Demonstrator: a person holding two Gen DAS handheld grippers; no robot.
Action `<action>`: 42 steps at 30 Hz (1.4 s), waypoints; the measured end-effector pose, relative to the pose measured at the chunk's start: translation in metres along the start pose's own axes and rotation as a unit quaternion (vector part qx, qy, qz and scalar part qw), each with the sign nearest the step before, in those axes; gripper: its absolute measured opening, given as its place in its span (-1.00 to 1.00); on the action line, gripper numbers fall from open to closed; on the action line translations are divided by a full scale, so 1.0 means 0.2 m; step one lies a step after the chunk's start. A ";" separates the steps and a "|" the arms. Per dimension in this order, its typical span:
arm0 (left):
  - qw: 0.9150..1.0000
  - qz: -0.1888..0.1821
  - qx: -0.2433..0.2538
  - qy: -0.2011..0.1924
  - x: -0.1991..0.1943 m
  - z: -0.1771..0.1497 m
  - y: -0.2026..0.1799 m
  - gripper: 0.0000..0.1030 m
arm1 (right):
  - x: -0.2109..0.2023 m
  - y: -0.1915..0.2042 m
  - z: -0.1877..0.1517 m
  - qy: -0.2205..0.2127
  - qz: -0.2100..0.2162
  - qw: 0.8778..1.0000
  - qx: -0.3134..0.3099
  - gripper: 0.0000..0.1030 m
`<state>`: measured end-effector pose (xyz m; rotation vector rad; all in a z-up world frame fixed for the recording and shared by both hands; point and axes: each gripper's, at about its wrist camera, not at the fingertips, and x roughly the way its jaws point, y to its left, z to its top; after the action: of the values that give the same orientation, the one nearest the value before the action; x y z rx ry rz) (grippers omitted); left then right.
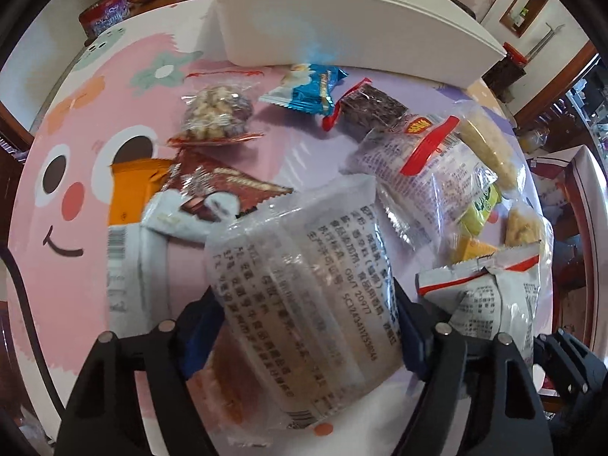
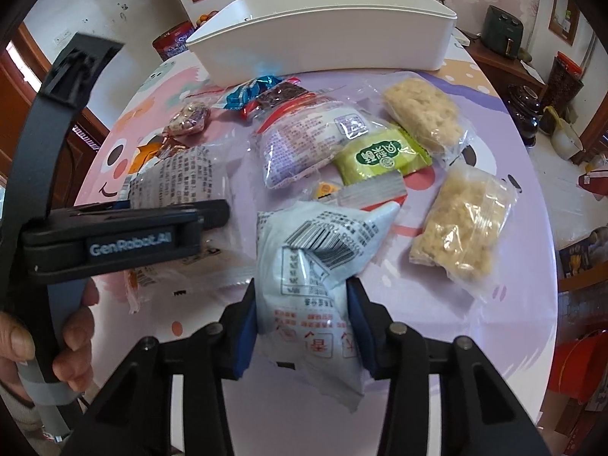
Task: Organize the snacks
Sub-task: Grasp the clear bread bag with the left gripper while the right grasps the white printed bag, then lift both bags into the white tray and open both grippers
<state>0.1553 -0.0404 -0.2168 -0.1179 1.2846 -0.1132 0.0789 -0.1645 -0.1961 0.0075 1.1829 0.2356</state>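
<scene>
Tablecloth (image 2: 513,342) of glossy pink and lilac with a cartoon face covers the round table under your grippers. At its far edge stands the long white plastic bin (image 2: 323,41), open at the top. Between bin and grippers the snacks lie scattered: two clear-wrapped pale puffed-rice bars (image 2: 461,231) on the right, a lilac printed packet with a red stripe (image 2: 307,144) in the middle, a light green square packet (image 2: 380,155) just beside it, and far left a small clear bag of mixed nuts (image 1: 214,116), a blue foil sweet (image 1: 307,89) and a dark bar in a red-edged wrapper (image 1: 364,106) near the bin wall.

Your left gripper (image 1: 307,323) is clamped on a translucent grey packet with printed text (image 1: 300,285), its blue pads pressing both sides; an orange packet (image 1: 129,193) and a brown foil packet (image 1: 224,186) lie just beyond on the left. Your right gripper (image 2: 302,326) is closed around a pale blue-white crumpled packet with a barcode (image 2: 315,258), near the table's front edge.
</scene>
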 end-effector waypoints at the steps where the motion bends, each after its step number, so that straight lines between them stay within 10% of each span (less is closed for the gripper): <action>1: 1.000 0.001 0.000 -0.001 -0.02 -0.01 0.01 0.48 | -0.01 0.00 0.00 -0.003 0.001 1.000 0.000 -0.15; 14: 0.992 -0.006 0.038 -0.117 -0.72 0.00 0.06 0.50 | -0.40 0.08 0.19 -0.091 0.003 0.995 -0.032 -0.15; 27: 0.951 0.059 0.111 -0.281 -1.54 0.61 -0.06 0.52 | -1.11 0.09 1.00 -0.250 -0.044 0.965 -0.059 -0.14; 35: 0.957 0.064 0.082 -0.272 -1.40 1.13 -0.05 0.52 | -1.05 -0.02 1.52 -0.256 -0.056 0.965 -0.024 -0.13; 42: 0.971 0.078 0.067 -0.215 -0.84 1.41 0.05 0.53 | -0.51 -0.15 1.75 -0.178 -0.068 0.982 -0.004 -0.13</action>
<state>0.3786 0.0015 0.0195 0.0732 0.8452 -0.0364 0.3688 -0.1713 0.0265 -0.0359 0.8226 0.1118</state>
